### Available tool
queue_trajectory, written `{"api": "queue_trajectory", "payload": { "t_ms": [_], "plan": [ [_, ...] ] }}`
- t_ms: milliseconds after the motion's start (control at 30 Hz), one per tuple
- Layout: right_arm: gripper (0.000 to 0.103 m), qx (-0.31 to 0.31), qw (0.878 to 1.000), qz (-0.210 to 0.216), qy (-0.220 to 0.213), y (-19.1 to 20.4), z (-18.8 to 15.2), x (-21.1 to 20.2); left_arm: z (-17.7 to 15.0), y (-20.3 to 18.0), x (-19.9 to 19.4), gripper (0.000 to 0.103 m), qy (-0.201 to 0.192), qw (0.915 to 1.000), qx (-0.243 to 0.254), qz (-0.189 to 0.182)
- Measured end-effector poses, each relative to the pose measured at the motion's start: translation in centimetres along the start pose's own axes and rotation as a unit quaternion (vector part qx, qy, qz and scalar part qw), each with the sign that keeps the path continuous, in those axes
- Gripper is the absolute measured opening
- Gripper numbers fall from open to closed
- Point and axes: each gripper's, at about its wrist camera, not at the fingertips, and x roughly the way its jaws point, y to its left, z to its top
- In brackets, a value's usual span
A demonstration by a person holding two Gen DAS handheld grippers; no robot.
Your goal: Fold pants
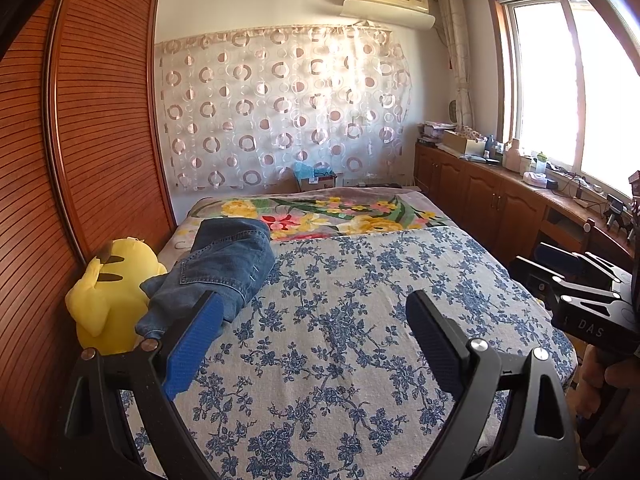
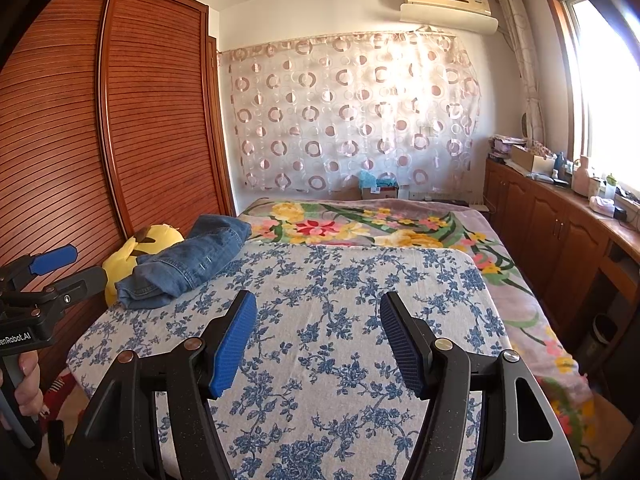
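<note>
A pair of blue jeans (image 1: 224, 264) lies bunched and roughly folded at the far left of the bed, partly resting on a yellow plush toy (image 1: 108, 292). The jeans also show in the right wrist view (image 2: 188, 260). My left gripper (image 1: 316, 308) is open and empty, held above the blue-flowered sheet (image 1: 340, 340), its left finger just in front of the jeans. My right gripper (image 2: 318, 308) is open and empty over the middle of the sheet, well right of the jeans. Each gripper shows at the edge of the other's view.
The bed has a floral blanket (image 1: 340, 212) under the sheet. A slatted wooden wardrobe (image 1: 100, 120) runs along the left side. A wooden cabinet (image 1: 500, 196) with clutter on top stands under the window at right. A cardboard box (image 1: 316, 180) sits beyond the bed.
</note>
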Motion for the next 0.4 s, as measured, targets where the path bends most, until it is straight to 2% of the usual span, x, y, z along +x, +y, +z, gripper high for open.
{"api": "queue_trajectory", "payload": {
  "t_ms": [400],
  "plan": [
    [0.066, 0.0, 1.0, -0.001, -0.002, 0.03, -0.12, -0.07, -0.02, -0.14, -0.01, 0.093, 0.0, 1.0, -0.001, -0.001]
  ]
}}
